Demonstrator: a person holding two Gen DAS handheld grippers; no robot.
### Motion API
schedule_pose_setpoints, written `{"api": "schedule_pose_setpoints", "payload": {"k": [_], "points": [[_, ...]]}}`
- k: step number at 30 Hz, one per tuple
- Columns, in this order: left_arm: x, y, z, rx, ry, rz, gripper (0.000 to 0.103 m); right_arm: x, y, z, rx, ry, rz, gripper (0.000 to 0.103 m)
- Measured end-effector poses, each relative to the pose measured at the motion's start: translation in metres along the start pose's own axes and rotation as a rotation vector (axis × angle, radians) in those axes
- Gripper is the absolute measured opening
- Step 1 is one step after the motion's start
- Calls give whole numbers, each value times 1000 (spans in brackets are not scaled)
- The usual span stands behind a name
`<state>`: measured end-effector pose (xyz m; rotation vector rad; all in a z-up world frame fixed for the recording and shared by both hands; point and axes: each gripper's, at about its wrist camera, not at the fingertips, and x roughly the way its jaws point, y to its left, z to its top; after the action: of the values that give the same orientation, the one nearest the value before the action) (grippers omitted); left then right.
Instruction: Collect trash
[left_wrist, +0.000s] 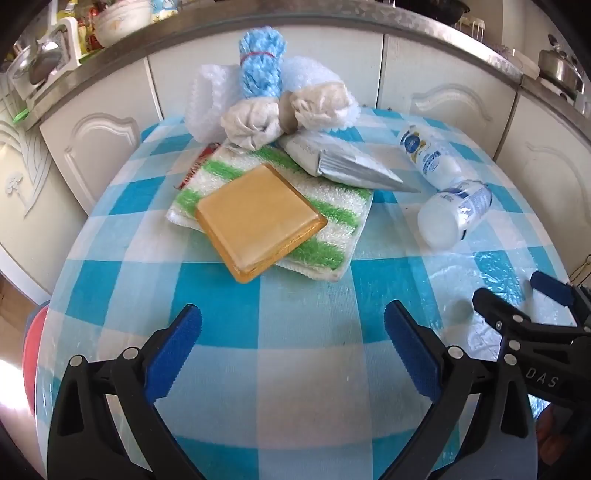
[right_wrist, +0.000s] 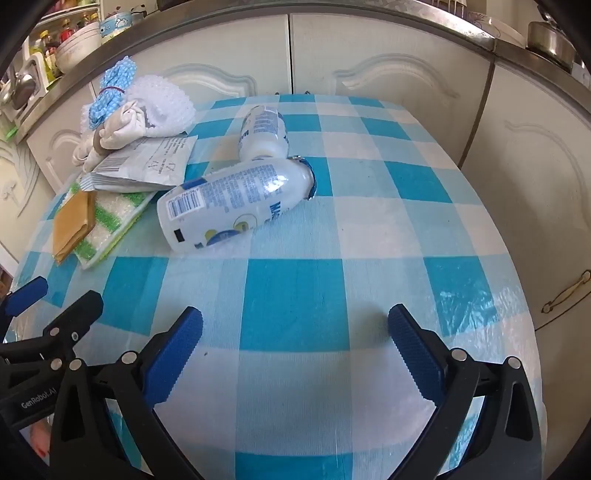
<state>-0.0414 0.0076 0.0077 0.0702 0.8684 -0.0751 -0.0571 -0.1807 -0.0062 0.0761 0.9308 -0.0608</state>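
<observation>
My left gripper (left_wrist: 293, 326) hangs wide open over the checked surface (left_wrist: 303, 295), nothing between its jaws; ahead of it an amber tile (left_wrist: 258, 221) lies on a green-striped cloth (left_wrist: 332, 221), a silver pouch (left_wrist: 347, 162) just behind, then two white bottles (right_wrist: 236, 199) on their sides, touching, and my right gripper (right_wrist: 295, 328) equally wide, empty

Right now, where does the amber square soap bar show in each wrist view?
Left wrist: soap bar centre, lying on the green-striped cloth.
Right wrist: soap bar far left edge, seen edge-on on the same cloth.
Shared landmark: the two white bottles.
</observation>
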Motion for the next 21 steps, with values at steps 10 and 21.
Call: {"api": "schedule_pose_setpoints", "payload": {"k": [10,21], "points": [[-62,17,-13,41,-172,31,100,-58,-1,-24,17,-112,19,99],[-144,39,-11,78,-385,135,100,-159,-1,-14,50,-360,56,99]]}}
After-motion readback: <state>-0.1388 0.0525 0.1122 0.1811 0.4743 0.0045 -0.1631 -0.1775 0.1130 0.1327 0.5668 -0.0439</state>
